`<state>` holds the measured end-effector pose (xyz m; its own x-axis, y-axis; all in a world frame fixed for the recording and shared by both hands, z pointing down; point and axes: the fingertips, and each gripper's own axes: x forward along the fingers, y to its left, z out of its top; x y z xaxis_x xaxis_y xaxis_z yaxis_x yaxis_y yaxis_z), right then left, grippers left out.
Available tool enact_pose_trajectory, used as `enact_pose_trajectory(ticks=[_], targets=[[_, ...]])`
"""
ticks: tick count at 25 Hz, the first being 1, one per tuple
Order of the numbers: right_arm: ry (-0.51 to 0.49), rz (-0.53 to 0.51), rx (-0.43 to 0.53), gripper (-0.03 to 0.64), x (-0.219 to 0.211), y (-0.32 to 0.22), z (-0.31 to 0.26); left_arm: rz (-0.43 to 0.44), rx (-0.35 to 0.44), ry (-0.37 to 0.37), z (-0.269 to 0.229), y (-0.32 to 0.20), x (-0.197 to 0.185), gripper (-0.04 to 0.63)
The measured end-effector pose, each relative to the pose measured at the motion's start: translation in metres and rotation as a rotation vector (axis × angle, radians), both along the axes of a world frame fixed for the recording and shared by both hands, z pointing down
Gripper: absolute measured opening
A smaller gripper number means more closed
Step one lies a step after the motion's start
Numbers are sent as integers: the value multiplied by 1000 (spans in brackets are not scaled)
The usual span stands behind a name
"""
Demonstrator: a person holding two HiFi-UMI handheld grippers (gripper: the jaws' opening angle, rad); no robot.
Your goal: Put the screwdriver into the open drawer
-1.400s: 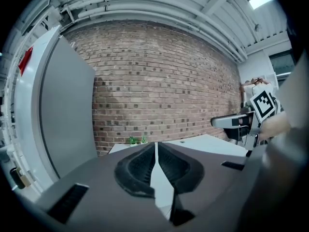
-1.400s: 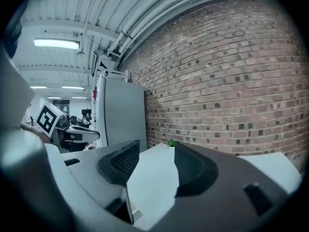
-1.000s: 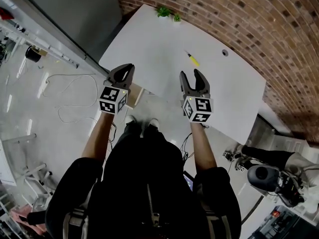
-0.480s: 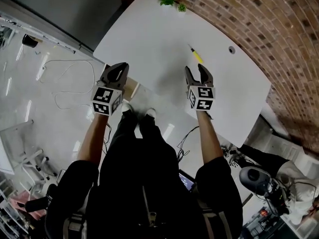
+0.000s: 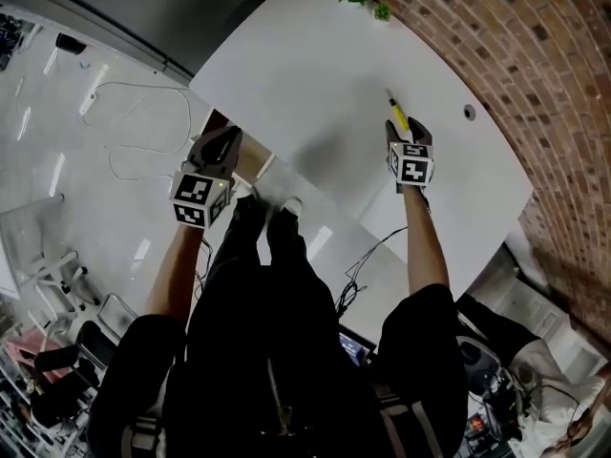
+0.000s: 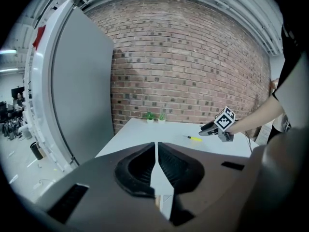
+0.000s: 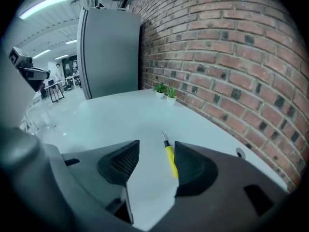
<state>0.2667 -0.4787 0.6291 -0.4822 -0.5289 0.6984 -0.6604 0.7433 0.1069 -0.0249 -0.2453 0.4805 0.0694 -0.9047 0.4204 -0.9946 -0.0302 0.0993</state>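
The fingers of your right gripper stand apart. The yellow screwdriver lies flat on the white worktop between them, hugging the right-hand one, with its long axis straight ahead and its tip pointing away. Your right arm reaches far forward. Your left gripper, fingers together and empty, hangs well apart at the near edge.
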Motion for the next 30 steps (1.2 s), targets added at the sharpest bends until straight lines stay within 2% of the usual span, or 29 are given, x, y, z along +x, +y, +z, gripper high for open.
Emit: enact_pose_trajectory(ticks=[6,10,18,21,25,30], targets=[[86,20,-76,224,12,-27,42,-65,-40,-12,11,23,-22,35],[139,76,-121,219,27,-33,53,-104,-40,-27,15,38,-35,35],[178,117,-191,210,37,-38,78,-150,-65,-29,23,57,-45,35],[183,112,-202,175,37,-34,81,-158,-67,-27,24,61,-46,35],[188,100,-198,81,35,-25,82,-161,-65,-29,23,64,-45,35],[176,92,-222,78,29,-18,80,-164,-58,-31,20,69,-45,35]])
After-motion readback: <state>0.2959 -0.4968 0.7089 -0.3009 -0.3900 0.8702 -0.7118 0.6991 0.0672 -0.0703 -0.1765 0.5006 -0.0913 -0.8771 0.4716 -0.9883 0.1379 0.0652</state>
